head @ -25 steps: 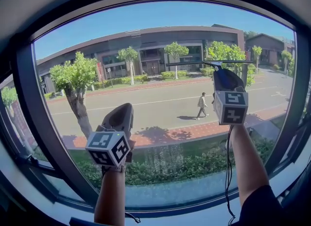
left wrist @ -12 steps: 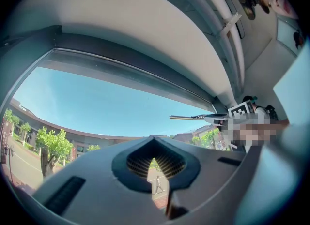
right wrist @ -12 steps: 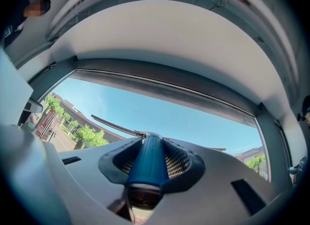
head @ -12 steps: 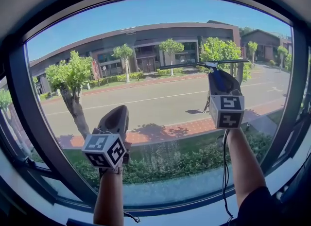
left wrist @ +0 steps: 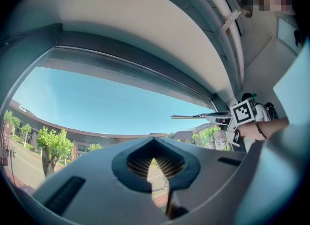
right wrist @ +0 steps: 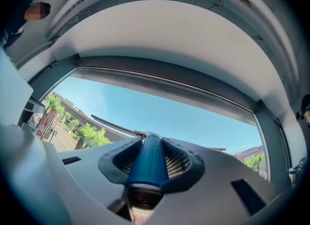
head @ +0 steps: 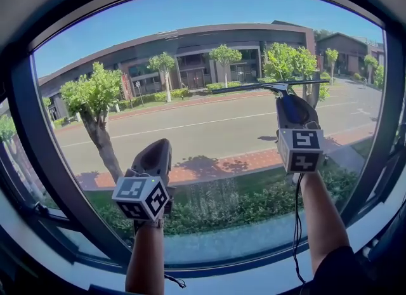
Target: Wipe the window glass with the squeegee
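**Position.** The right gripper [head: 287,97] has its jaws clamped on the blue handle [right wrist: 145,163] of the squeegee. The handle sits centred between the ribbed pads. The squeegee's long, thin black blade [head: 247,87] lies across the upper right part of the clear window glass [head: 190,14], almost level and well short of the dark window frame [head: 393,110]. The left gripper [head: 158,148] hangs lower and to the left, well apart from the squeegee, with its jaws pressed together on nothing.

**Procedure (judgement).**
1. Press the full length of the blade evenly on the glass, because a lifted end is likely to leave streaks.
2. Draw the blade in one straight pass at a steady angle.
3. Overlap adjacent passes.
4. Stop before the blade strikes the frame.
5. Hold the handle firmly so that it does not twist in the pads.

**Markings.** Each gripper carries a white cube with black square markers [head: 301,150]. These are coded patterns, not text. No brand or label shows on the handle or the blade. Any signs on the grey building [head: 196,43] beyond the glass are too small to read.
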Demonstrator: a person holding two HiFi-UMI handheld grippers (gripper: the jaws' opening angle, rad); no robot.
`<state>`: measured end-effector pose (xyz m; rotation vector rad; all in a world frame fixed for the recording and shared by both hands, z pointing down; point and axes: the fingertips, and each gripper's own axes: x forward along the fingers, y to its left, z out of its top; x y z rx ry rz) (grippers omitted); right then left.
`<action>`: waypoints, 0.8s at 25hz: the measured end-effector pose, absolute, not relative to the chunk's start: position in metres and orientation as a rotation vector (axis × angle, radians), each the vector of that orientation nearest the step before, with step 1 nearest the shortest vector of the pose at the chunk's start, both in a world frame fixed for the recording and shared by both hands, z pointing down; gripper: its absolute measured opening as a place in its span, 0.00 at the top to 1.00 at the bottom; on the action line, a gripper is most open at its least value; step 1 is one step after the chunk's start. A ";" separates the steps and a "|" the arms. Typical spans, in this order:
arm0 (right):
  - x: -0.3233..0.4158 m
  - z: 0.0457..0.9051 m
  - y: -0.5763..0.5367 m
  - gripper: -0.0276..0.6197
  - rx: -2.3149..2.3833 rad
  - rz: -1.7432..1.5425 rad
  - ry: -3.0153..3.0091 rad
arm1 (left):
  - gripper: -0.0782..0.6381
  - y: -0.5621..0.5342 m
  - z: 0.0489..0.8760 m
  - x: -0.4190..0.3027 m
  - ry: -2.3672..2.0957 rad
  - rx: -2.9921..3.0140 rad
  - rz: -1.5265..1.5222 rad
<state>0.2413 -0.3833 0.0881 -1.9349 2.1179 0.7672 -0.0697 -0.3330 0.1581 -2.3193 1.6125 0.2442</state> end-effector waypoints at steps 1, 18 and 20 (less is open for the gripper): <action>0.242 0.090 -0.383 0.76 -1.936 0.765 2.121 | 0.89 -0.333 0.159 -0.069 1.611 -2.318 0.239; 0.234 0.128 -0.383 0.76 -1.948 0.745 2.144 | 0.89 -0.337 0.197 -0.071 1.631 -2.379 0.210; 0.235 0.131 -0.383 0.76 -1.949 0.744 2.146 | 0.89 -0.337 0.198 -0.069 1.628 -2.381 0.204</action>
